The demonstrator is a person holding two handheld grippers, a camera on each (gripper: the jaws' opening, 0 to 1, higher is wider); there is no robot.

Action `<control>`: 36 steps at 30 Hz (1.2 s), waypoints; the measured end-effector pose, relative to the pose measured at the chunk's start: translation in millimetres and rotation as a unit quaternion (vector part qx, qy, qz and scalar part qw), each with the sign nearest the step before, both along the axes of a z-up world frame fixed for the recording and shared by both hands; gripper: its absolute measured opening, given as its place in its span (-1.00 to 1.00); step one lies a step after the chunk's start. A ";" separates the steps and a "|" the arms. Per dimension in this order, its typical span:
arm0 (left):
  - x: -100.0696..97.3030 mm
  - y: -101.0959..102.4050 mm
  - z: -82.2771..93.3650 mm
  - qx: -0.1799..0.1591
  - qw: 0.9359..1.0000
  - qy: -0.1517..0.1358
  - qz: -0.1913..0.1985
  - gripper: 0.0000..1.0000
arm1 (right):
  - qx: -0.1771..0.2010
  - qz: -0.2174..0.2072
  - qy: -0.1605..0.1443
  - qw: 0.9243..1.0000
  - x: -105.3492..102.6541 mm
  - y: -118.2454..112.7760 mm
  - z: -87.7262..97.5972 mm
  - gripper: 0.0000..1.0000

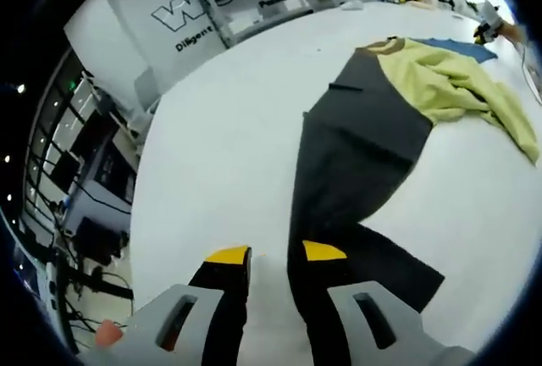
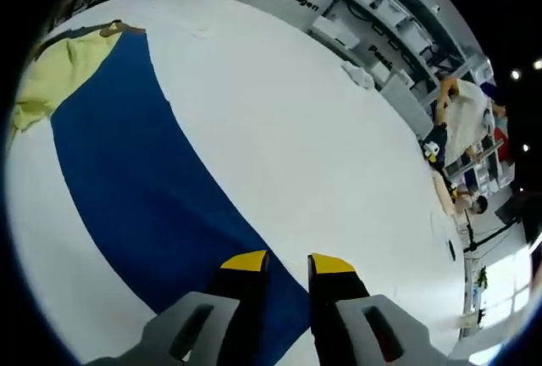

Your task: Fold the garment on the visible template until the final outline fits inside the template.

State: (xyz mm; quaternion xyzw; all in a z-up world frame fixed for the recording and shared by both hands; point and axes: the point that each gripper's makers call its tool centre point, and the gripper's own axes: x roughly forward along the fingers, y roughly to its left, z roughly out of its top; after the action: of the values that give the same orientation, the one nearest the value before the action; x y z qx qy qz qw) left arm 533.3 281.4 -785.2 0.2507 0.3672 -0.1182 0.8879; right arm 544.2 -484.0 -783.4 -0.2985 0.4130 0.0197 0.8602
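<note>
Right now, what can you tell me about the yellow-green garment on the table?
The yellow-green garment is a soft, thin-looking fabric top with a darker tan neckband. It lies crumpled and bunched, not flat, on the white table. In the left gripper view it partly overlaps the far end of the dark grey panel, and a blue panel shows just beyond it. In the right gripper view it sits at the far end of the blue panel. Neither gripper touches it.
</note>
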 end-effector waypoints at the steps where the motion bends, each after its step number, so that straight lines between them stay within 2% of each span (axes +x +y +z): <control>1: 0.6 0.6 1.6 0.001 1.000 -0.004 0.002 -0.47 | 0.001 0.000 -0.005 1.000 1.3 0.8 3.3 -0.67; 5: 2.4 0.7 8.4 -0.006 1.000 -0.017 0.007 -0.33 | 0.000 0.005 -0.015 1.000 5.5 3.7 12.9 -0.67; 18: -4.3 -7.1 24.0 -0.022 0.999 -0.030 0.000 -0.32 | 0.005 0.020 -0.039 0.999 8.0 23.2 33.4 -0.68; 30: -8.6 -25.3 39.4 -0.043 0.998 -0.047 -0.017 -0.32 | 0.016 0.058 -0.062 0.996 6.3 66.7 53.7 -0.67; 36: -14.7 -48.6 49.4 -0.056 0.996 -0.058 -0.040 -0.32 | 0.020 0.087 -0.074 0.993 2.2 97.0 62.8 -0.67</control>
State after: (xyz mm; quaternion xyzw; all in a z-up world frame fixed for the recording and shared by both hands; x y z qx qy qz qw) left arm 518.6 232.8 -735.9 0.2216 0.2979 -0.1596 0.9147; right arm 546.3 -387.1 -720.7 -0.3164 0.3199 0.0808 0.8894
